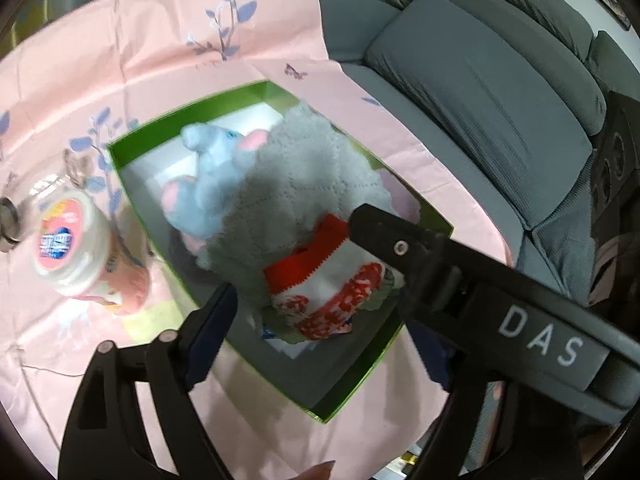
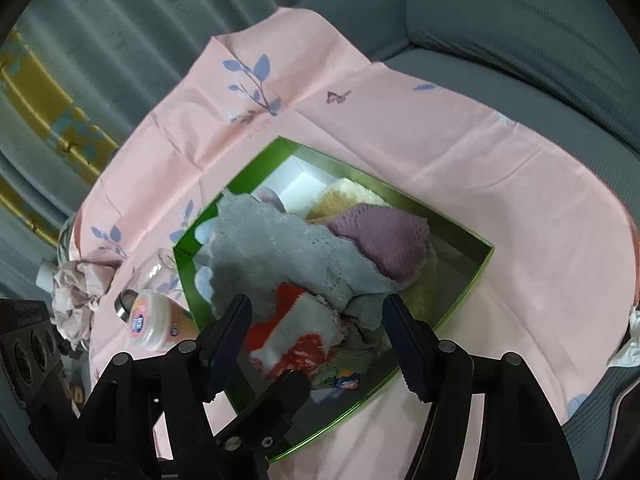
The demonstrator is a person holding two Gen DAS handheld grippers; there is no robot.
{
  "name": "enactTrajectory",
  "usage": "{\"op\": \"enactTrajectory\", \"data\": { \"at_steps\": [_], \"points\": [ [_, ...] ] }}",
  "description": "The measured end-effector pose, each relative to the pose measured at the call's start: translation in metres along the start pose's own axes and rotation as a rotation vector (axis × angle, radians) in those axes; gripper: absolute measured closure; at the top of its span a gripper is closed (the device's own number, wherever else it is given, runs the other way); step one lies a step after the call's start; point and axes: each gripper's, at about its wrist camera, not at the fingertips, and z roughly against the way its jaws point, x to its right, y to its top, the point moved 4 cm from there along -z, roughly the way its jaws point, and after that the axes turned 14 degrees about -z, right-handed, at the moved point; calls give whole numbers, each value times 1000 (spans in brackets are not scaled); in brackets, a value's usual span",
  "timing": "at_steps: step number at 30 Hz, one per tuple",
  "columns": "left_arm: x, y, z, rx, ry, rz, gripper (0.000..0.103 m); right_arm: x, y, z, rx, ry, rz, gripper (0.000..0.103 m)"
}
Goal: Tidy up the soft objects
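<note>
A green box (image 1: 138,136) (image 2: 472,280) sits on a pink floral cloth (image 1: 160,40) (image 2: 400,120). In it lie a blue plush elephant (image 1: 208,184), a grey quilted cloth (image 1: 304,184) (image 2: 280,248), a red and white sock (image 1: 324,284) (image 2: 292,332), and purple (image 2: 384,236) and yellow (image 2: 348,196) knits. My left gripper (image 1: 316,304) is open above the sock. The other gripper's black arm (image 1: 480,292) crosses over its right side. My right gripper (image 2: 316,340) is open over the sock and grey cloth, empty.
A white-lidded pink tub (image 1: 76,240) (image 2: 152,324) stands left of the box, with a clear glass (image 2: 160,268) and a metal ring (image 2: 124,304) beside it. A crumpled cloth (image 2: 76,300) lies further left. A grey sofa (image 1: 500,100) surrounds the cloth.
</note>
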Motion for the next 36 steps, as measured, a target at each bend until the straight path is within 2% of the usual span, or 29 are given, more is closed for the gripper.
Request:
{"op": "enactTrajectory", "data": {
  "at_steps": [2, 4, 6, 8, 11, 14, 18, 24, 26, 30, 36],
  "points": [
    [-2, 0, 9, 31, 10, -1, 13, -3, -1, 8, 15, 13, 8, 22],
    [-4, -2, 17, 54, -13, 20, 13, -5, -1, 16, 35, 25, 11, 19],
    [-6, -4, 27, 74, -29, 31, 13, -7, -2, 23, 50, 28, 13, 19],
    [-7, -3, 37, 92, -11, 29, 13, -9, -2, 29, 68, 29, 19, 19],
    [-9, -2, 50, 116, 29, 28, 2, -13, -4, 40, 93, 37, 28, 18],
    [-13, -2, 64, 141, 66, 27, 1, -17, -6, 52, 123, 50, 43, 14],
    [-20, -5, 78, 165, 100, 44, 1, -24, -10, 64, 147, 68, 69, 13],
    [-29, -8, 94, 188, 113, 70, 1, -39, -19, 80, 172, 114, 134, 13],
    [-32, -10, 100, 199, 127, 79, 1, -45, -22, 85, 185, 124, 156, 3],
    [-38, -13, 109, 221, 166, 92, 1, -56, -29, 95, 197, 154, 190, 3],
    [-43, -19, 119, 238, 166, 110, 1, -69, -40, 107, 238, 138, 239, 3]
  ]
}}
